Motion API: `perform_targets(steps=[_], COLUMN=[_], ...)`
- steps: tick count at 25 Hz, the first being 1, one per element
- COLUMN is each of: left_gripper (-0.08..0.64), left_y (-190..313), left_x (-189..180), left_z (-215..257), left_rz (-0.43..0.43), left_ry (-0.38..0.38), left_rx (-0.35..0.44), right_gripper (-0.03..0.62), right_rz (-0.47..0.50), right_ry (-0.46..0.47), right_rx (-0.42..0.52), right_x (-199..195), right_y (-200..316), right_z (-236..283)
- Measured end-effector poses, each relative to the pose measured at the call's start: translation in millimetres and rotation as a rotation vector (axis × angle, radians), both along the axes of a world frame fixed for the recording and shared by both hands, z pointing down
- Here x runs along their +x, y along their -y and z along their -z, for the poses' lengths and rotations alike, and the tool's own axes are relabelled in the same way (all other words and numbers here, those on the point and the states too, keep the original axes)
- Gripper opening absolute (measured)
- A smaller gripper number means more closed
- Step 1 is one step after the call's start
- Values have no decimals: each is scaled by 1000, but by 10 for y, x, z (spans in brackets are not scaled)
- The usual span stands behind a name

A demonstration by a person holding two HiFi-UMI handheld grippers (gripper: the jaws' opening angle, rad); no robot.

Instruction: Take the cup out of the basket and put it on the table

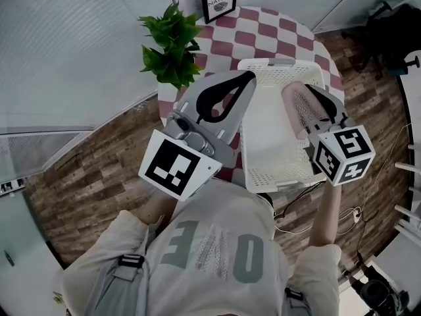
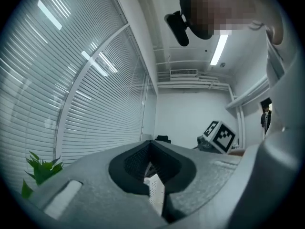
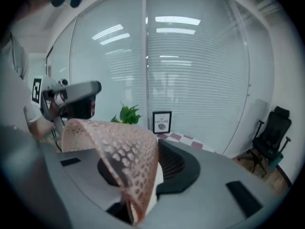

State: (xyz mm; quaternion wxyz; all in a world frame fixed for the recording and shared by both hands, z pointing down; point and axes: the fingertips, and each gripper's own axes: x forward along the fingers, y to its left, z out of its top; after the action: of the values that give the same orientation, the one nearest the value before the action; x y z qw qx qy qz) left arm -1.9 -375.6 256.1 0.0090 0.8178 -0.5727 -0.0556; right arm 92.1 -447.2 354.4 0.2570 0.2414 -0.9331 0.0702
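Note:
A pink perforated cup [image 1: 298,107] is inside the white basket [image 1: 279,65], towards its right side. My right gripper [image 1: 308,97] is shut on the cup's wall. In the right gripper view the cup's wall [image 3: 119,149] arches up between the jaws of the right gripper [image 3: 152,163]. My left gripper [image 1: 245,79] is at the basket's left rim. In the left gripper view a white perforated piece of the basket [image 2: 155,192] sits pinched between the jaws of the left gripper [image 2: 152,175]. The basket rests at the near edge of the red-and-white checkered table [image 1: 263,31].
A green potted plant [image 1: 172,45] stands at the table's left edge, and a framed picture [image 1: 219,0] at its far side. A black office chair [image 3: 269,137] is off to the right. Wood floor surrounds the table, with glass walls and blinds behind.

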Motion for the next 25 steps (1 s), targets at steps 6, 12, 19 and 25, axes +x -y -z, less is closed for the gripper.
perform_targets(steps=[6, 12, 19, 25], left_gripper=[5, 5, 5, 5], left_y=[-10, -6, 35, 25], left_x=[244, 391, 486, 634], left_z=[109, 170, 203, 271], left_rz=[-70, -124, -179, -214], left_ry=[13, 6, -6, -16], left_rx=[37, 54, 70, 78], right_gripper=[110, 109, 109, 109], right_rz=[-174, -349, -508, -543], right_ry=[240, 363, 540, 554], right_rx=[238, 387, 524, 544], right_x=[384, 766, 968, 1040], right_y=[-224, -553, -922, -981], right_z=[846, 1194, 1425, 1412])
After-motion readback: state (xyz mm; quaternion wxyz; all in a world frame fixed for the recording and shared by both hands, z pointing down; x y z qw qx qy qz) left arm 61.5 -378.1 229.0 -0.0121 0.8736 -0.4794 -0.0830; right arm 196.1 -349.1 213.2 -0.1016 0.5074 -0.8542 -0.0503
